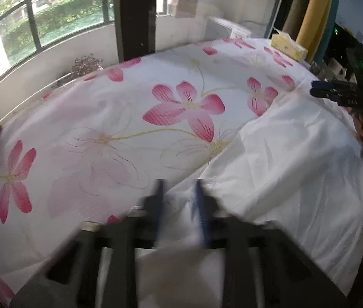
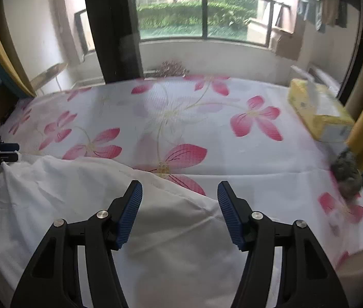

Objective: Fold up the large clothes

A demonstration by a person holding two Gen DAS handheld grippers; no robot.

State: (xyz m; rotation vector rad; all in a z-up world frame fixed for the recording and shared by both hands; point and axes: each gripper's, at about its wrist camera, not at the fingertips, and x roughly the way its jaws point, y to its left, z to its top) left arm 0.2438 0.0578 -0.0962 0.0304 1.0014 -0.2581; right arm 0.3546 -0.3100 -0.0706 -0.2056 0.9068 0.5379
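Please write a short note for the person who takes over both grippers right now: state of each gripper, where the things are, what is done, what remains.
Left gripper: shut on the near-left edge of the white garment; cloth bunched between its pads, picture blurred.
Right gripper: open, over the garment's right part, holding nothing.
Garment: lies spread and crumpled on the near side of the flowered sheet. Yellow tissue box stands at the far right corner, apart from the garment.
Done: one edge gripped; no neat fold visible yet.
Left: grip the right side, then probably smooth the cloth and fold it.
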